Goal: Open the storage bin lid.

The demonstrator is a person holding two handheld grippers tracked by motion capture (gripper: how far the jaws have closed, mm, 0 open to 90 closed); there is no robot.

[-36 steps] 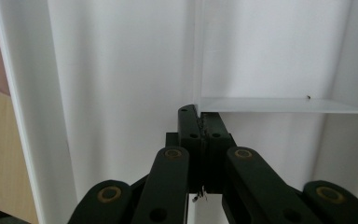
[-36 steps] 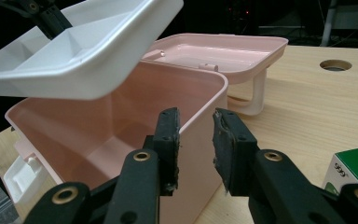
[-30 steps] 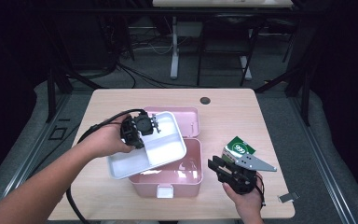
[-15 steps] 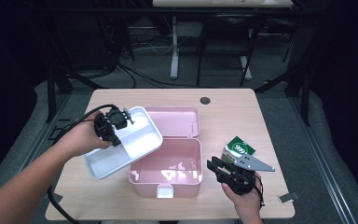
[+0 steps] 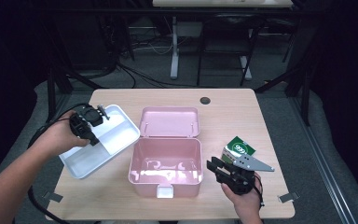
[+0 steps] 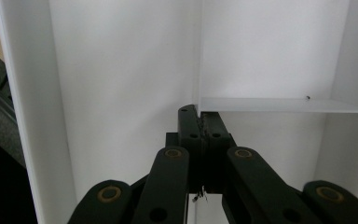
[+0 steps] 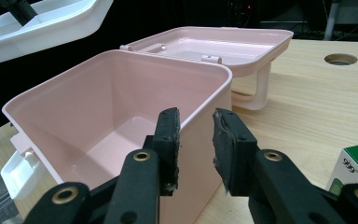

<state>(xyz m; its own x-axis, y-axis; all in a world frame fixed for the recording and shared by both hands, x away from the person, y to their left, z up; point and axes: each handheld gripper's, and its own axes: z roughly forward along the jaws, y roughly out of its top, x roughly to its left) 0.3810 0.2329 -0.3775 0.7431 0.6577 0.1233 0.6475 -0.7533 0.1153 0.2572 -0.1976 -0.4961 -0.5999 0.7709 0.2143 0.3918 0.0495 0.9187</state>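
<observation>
White plastic, divided into compartments — the insert tray hangs in the left gripper, whose jaws are pressed together on the tray's thin inner partition, as the left gripper view shows at close range. The tray is tilted, its far corner near the pink storage box, its lower edge out over the left side of the worktop and not plainly resting on it. The box stands open and empty, its lid flung back flat behind it and a white latch at its front wall. To the right of the box, the right gripper hovers just off the box's front right corner with its jaws spread and nothing between them; a green-and-white carton stands close behind that gripper.

By all appearances the step in hand is carrying the lifted-out tray clear of the box. The next move likely calls for lowering the tray level onto bare worktop left of the box, then easing the pinch off the partition — a thin wall that could flex or slip if the tray is tipped further. The right gripper seems placed to steady the box or turn to the carton.
</observation>
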